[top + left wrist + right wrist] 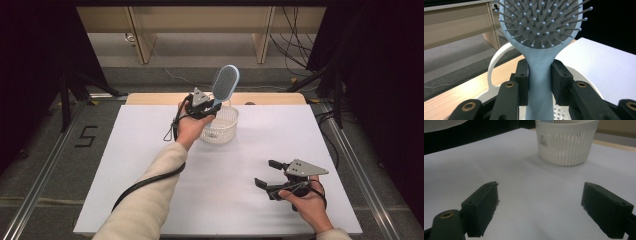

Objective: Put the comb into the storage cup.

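Note:
A light blue hairbrush (225, 83) with a grey bristle pad stands upright, bristles toward me, held by its handle. My left gripper (212, 106) is shut on that handle just above a white slatted basket (220, 125). In the left gripper view the black pads (522, 81) press both sides of the hairbrush handle (540, 82), and the basket's rim (492, 68) curves below. My right gripper (266, 173) rests low over the white table at the front right, jaws wide apart and empty. The right gripper view has its fingers (482, 206) spread, with the basket (565, 141) standing farther off.
The white table top (150, 150) has a wooden strip (155, 98) along its far edge. Beyond it are wooden furniture legs (142, 42) and cables (295, 45) on the floor. Dark stands flank both sides. A black cable (150, 180) trails from the left gripper.

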Demonstrator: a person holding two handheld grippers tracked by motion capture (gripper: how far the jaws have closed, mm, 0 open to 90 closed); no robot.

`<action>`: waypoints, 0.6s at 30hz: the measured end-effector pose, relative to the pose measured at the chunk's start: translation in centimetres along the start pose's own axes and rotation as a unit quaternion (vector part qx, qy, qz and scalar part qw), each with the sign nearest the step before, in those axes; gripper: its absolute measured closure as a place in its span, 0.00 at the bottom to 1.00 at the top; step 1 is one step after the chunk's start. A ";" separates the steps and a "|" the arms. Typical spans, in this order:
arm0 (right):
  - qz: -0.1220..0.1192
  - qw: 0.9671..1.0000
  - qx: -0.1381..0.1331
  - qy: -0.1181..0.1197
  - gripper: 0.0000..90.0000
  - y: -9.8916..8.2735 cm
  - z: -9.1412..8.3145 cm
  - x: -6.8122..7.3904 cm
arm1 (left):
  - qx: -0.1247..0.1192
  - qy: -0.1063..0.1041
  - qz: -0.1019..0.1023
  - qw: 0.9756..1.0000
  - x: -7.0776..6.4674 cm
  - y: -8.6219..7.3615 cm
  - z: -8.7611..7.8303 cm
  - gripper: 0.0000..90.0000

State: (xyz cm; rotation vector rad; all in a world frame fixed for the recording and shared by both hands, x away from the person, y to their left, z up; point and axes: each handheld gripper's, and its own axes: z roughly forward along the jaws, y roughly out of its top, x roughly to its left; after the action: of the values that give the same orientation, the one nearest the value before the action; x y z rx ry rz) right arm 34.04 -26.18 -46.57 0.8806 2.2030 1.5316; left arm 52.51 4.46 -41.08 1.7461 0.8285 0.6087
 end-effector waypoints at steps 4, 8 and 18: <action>0.000 1.000 0.000 0.000 0.17 0.0 0.0 0.0 | 0.002 0.001 0.001 1.000 -0.1 -0.2 0.1 0.77; -0.001 1.000 0.001 0.000 0.17 0.0 0.0 0.0 | 0.007 0.003 -0.001 1.000 0.0 -0.4 0.2 0.77; -0.001 1.000 0.001 0.000 0.17 0.0 0.0 0.0 | 0.018 0.003 0.003 1.000 -0.1 -0.7 0.5 0.77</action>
State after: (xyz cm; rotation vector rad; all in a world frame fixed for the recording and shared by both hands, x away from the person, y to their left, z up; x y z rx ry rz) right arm 34.04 -26.21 -46.57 0.8788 2.2051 1.5285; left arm 52.61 4.21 -41.91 1.7807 0.8430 0.6077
